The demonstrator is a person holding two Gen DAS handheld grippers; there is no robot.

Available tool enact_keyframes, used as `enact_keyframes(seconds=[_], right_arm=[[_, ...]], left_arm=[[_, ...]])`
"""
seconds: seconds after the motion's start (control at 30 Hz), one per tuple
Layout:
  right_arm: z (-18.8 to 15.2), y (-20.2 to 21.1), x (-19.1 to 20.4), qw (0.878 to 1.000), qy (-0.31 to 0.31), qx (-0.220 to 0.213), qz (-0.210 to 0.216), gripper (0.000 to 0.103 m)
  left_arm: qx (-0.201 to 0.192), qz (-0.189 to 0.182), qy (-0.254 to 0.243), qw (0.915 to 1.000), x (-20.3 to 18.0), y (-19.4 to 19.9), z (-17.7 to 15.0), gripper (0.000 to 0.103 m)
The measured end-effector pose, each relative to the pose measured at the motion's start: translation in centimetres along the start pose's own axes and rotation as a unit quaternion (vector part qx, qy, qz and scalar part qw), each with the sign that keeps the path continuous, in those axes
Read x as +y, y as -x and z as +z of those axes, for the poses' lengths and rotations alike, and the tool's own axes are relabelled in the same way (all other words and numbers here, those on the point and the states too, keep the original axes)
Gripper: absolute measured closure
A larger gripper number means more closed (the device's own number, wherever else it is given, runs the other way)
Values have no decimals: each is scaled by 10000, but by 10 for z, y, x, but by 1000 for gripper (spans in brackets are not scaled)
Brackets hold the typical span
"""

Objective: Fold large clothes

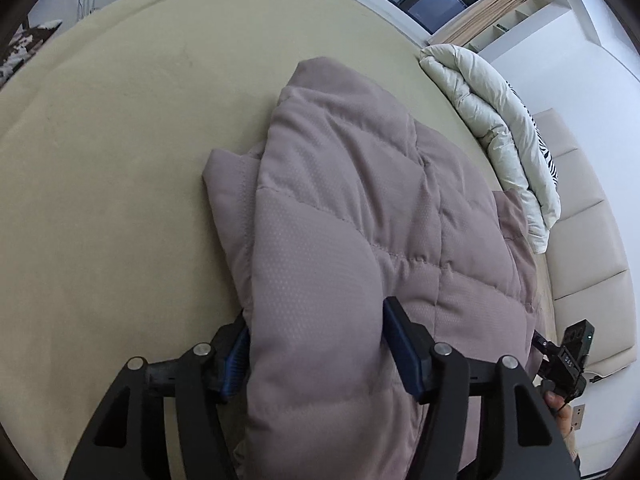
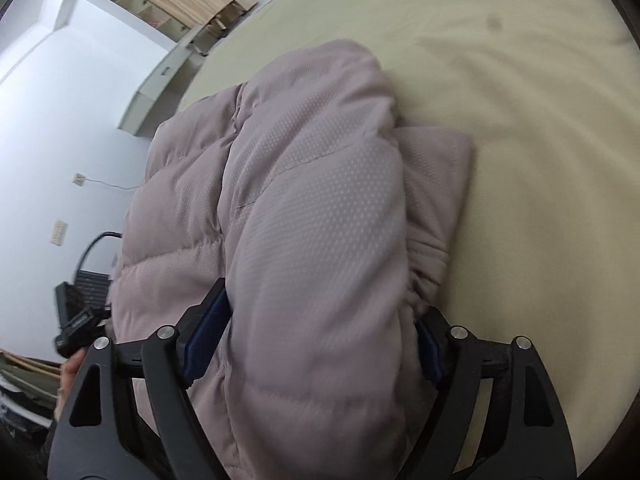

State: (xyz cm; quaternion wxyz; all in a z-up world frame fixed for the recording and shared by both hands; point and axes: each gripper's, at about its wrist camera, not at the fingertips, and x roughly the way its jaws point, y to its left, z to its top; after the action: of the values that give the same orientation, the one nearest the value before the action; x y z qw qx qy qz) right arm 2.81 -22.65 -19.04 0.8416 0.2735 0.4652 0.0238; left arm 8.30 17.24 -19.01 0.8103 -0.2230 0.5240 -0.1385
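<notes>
1. Left gripper (image 1: 316, 354) has its jaws clamped around a thick roll of the mauve padded jacket (image 1: 360, 200), which stretches forward from its fingers across the olive bed sheet (image 1: 100, 160).
2. Right gripper (image 2: 320, 344) pinches a puffy fold of that jacket too.
3. Looks well along: sides appear folded in, a layered bundle. Likely left: one last fold and setting it down.
</notes>
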Motion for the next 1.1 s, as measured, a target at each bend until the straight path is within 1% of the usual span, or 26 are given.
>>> enact_keyframes(seconds=[0.07, 0.13, 0.17, 0.23, 0.27, 0.3, 0.33, 0.37, 0.4, 0.43, 0.47, 0.53, 0.57, 0.6, 0.63, 0.67, 0.7, 0.73, 0.8, 0.87, 0.9, 0.93, 0.97, 1.0, 1.07, 1.1], right_arm=[[-3, 27, 8, 9992, 116, -343, -186, 23], [-9, 57, 25, 9952, 350, -752, -517, 23], [-9, 71, 35, 9917, 483, -951, -712, 23], [-14, 98, 58, 9822, 773, -1390, -997, 23], [-17, 112, 72, 9754, 950, -1641, -1124, 23], [-25, 132, 75, 9672, 1122, -1902, -1257, 23], [-27, 148, 79, 9584, 1281, -2151, -1368, 23], [-33, 163, 98, 9457, 1493, -2490, -1460, 22], [-45, 179, 107, 9356, 1637, -2746, -1496, 20], [-48, 197, 117, 9257, 1748, -2984, -1532, 11], [-54, 211, 132, 9098, 1873, -3329, -1623, 2], [-68, 243, 149, 8860, 1924, -3833, -1762, 0], [-70, 260, 157, 8805, 1942, -3965, -1727, 0], [-72, 272, 166, 8808, 2000, -3976, -1614, 0], [-74, 284, 172, 8850, 2053, -3900, -1498, 0], [-73, 292, 179, 8920, 2078, -3764, -1399, 0], [-74, 298, 185, 8966, 2051, -3669, -1392, 0], [-75, 304, 189, 9010, 1992, -3601, -1376, 0], [-79, 313, 195, 9103, 1916, -3469, -1196, 0], [-84, 321, 201, 9180, 1852, -3361, -1000, 0], [-92, 328, 203, 9199, 1799, -3325, -1042, 0], [-96, 327, 207, 9236, 1763, -3185, -1203, 0], [-99, 322, 210, 9277, 1784, -2991, -1342, 0], [-102, 316, 214, 9326, 1844, -2767, -1404, 0], [-110, 295, 218, 9445, 1922, -2275, -1386, 0], [-114, 281, 217, 9486, 1895, -2100, -1420, 0]], left_arm=[[-254, 243, -234, 9991, -9, 20, -5, 39], [-728, 530, -636, 9939, -26, 50, -13, 34], [-997, 691, -798, 9894, -36, 67, -17, 31], [-1549, 1053, -1069, 9765, -57, 97, -27, 15], [-1860, 1176, -1233, 9677, -69, 113, -33, 12], [-2194, 1287, -1416, 9567, -83, 129, -41, 4], [-2520, 1415, -1597, 9439, -98, 145, -49, 0], [-2852, 1581, -1765, 9287, -114, 160, -58, 0], [-3076, 1705, -1888, 9169, -128, 172, -65, 0], [-3253, 1793, -1971, 9073, -140, 181, -70, 0], [-3467, 1902, -2036, 8956, -153, 194, -77, 0], [-3814, 2083, -2053, 8769, -170, 218, -87, 0], [-3956, 2131, -2023, 8702, -178, 228, -90, 0], [-4098, 2208, -1957, 8631, -186, 237, -94, 0], [-4212, 2353, -1888, 8553, -192, 246, -101, 0], [-4182, 2580, -1899, 8500, -200, 252, -104, 0], [-4092, 2712, -2017, 8475, -207, 257, -107, 0], [-4050, 2700, -2095, 8480, -213, 260, -108, 0], [-3940, 2681, -2001, 8561, -217, 266, -108, 0], [-3651, 2595, -1885, 8740, -215, 265, -109, 0], [-3410, 2567, -1861, 8850, -212, 260, -111, 0], [-3228, 2577, -1853, 8916, -210, 253, -111, 0], [-3050, 2590, -1842, 8978, -209, 245, -110, 0], [-2782, 2557, -1823, 9078, -206, 234, -111, 0], [-2283, 2444, -1724, 9265, -197, 217, -111, 0], [-2087, 2417, -1651, 9331, -195, 209, -117, 0]])
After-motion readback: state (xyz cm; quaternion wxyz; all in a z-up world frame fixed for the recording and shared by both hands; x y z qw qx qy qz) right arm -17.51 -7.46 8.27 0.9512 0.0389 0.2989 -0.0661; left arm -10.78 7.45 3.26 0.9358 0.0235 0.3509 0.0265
